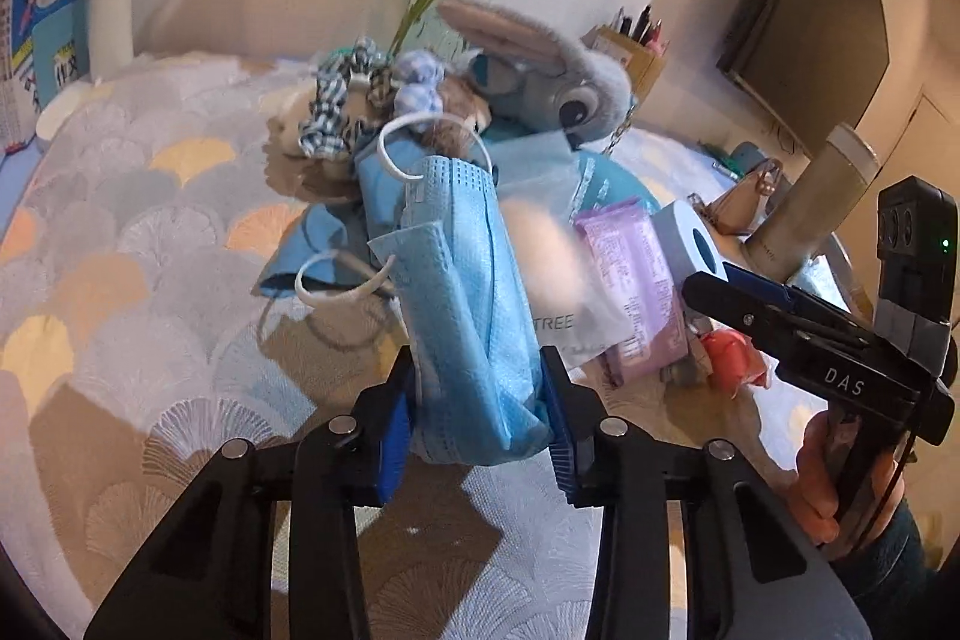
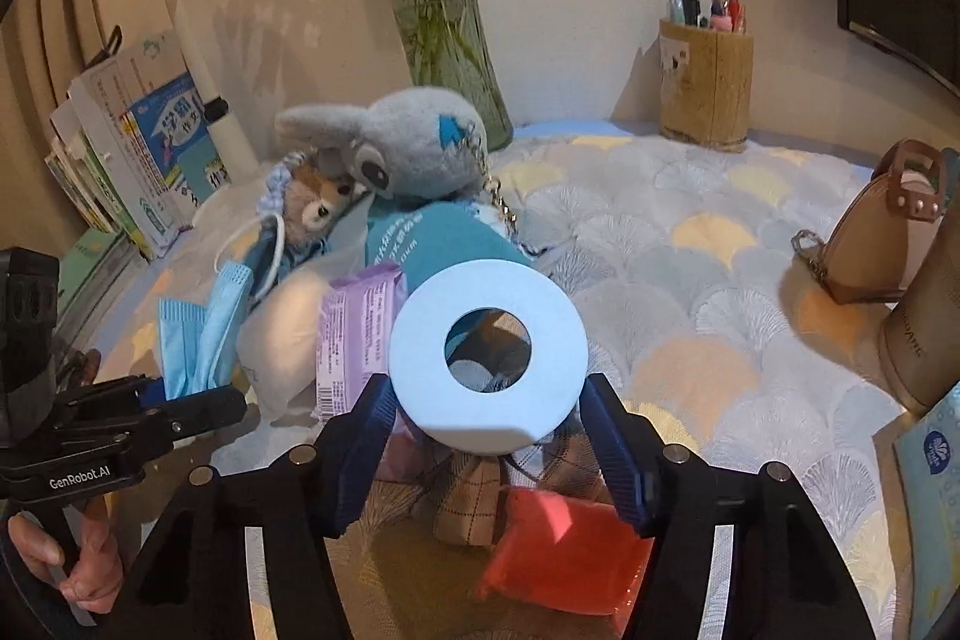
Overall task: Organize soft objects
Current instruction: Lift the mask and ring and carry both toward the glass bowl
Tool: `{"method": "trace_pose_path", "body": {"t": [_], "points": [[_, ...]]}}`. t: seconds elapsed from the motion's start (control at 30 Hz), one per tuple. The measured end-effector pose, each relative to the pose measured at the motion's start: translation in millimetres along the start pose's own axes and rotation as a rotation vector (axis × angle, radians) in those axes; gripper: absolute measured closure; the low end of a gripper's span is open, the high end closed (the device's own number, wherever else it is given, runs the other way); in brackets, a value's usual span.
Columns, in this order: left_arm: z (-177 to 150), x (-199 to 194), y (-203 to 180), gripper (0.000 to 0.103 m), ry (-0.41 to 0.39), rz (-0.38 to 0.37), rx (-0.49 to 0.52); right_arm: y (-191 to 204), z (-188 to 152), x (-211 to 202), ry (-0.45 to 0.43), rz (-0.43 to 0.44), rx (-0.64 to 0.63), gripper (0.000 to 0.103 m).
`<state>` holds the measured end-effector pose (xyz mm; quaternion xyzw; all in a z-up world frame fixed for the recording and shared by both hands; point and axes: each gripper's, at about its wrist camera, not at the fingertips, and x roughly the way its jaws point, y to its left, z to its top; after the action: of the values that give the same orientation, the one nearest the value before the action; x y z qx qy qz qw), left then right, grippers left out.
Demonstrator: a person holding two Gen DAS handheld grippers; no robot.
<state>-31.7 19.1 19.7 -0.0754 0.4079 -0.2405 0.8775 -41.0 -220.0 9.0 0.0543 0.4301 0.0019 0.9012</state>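
"DAS", "GenRobot.AI" on tool (image 2: 186, 394) bodies

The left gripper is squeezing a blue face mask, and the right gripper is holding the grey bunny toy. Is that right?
Not quite. In the right wrist view, the right gripper is holding the roll of toilet paper, not the grey bunny toy, which lies further back in the pile. The left gripper is squeezing the blue face mask.

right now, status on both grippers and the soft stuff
Left gripper shut on blue face mask. Right gripper shut on tissue roll. Soft pile behind: grey plush rabbit, purple packet. Red pouch under right gripper.
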Motion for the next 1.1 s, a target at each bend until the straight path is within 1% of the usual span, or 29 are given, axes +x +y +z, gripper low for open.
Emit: {"method": "trace_pose_path", "body": {"t": [0.1, 0.17, 0.2, 0.27, 0.33, 0.37, 0.47, 0.53, 0.6, 0.63, 0.67, 0.7, 0.73, 0.77, 0.87, 0.9, 0.93, 1.0, 1.1], "points": [[0.0, -5.4, 1.0, 0.069, -0.025, 0.008, 0.000, -5.4, -0.3, -13.0, -0.051, 0.018, 0.022, 0.041], [-0.3, -9.3, 1.4, 0.076, -0.024, 0.015, -0.008, -10.9, -2.7, -26.8, -0.088, 0.026, 0.056, 0.041], [-1.6, -11.0, 1.7, 0.079, -0.018, 0.018, -0.005, -14.5, -4.3, -32.2, -0.090, 0.035, 0.069, 0.041], [-7.6, -16.9, -4.7, 0.079, -0.008, 0.036, 0.023, -24.3, -11.2, -45.8, -0.063, 0.057, 0.102, 0.041], [-16.7, -26.7, -10.4, 0.079, -0.008, 0.028, 0.034, -23.2, -21.9, -58.3, 0.001, 0.058, 0.107, 0.041], [-21.0, -31.0, -13.0, 0.079, -0.005, 0.023, 0.030, -22.8, -27.8, -65.2, 0.016, 0.053, 0.097, 0.041], [-33.7, -39.1, -23.7, 0.079, 0.007, -0.007, 0.017, -17.1, -48.6, -82.6, 0.061, -0.002, 0.081, 0.041], [-41.2, -40.2, -36.6, 0.079, 0.026, -0.033, 0.046, -17.8, -62.7, -86.8, 0.092, -0.025, 0.063, 0.041], [-47.8, -39.9, -49.1, 0.079, 0.048, -0.018, 0.087, -13.6, -71.8, -82.9, 0.114, -0.062, 0.032, 0.041], [-49.7, -39.0, -54.3, 0.076, 0.057, -0.001, 0.106, -12.4, -74.3, -79.3, 0.126, -0.077, 0.025, 0.041], [-51.4, -38.3, -58.6, 0.075, 0.063, 0.013, 0.121, -11.3, -76.5, -74.9, 0.140, -0.093, 0.024, 0.041], [-53.0, -36.8, -61.6, 0.066, 0.076, 0.047, 0.137, -11.2, -78.9, -70.8, 0.153, -0.098, 0.031, 0.041], [-53.4, -35.2, -62.8, 0.061, 0.086, 0.075, 0.142, -9.0, -80.7, -69.6, 0.154, -0.095, 0.041, 0.041], [-54.4, -33.8, -61.9, 0.059, 0.099, 0.096, 0.142, -8.6, -82.0, -70.2, 0.150, -0.095, 0.043, 0.041], [-55.0, -30.3, -53.6, 0.058, 0.126, 0.092, 0.108, -10.5, -82.0, -75.3, 0.139, -0.081, 0.053, 0.040], [-54.8, -29.2, -52.4, 0.054, 0.131, 0.095, 0.103, -11.9, -81.5, -78.2, 0.134, -0.078, 0.059, 0.035], [-54.1, -26.7, -52.1, 0.043, 0.138, 0.101, 0.100, -12.6, -80.7, -80.7, 0.128, -0.080, 0.069, 0.026], [-55.5, -25.2, -54.8, 0.027, 0.134, 0.112, 0.104, -11.1, -79.9, -84.6, 0.112, -0.078, 0.083, 0.018], [-53.2, -21.4, -62.0, 0.027, 0.125, 0.117, 0.117, -5.8, -79.7, -84.6, 0.107, -0.076, 0.088, 0.017]]}}
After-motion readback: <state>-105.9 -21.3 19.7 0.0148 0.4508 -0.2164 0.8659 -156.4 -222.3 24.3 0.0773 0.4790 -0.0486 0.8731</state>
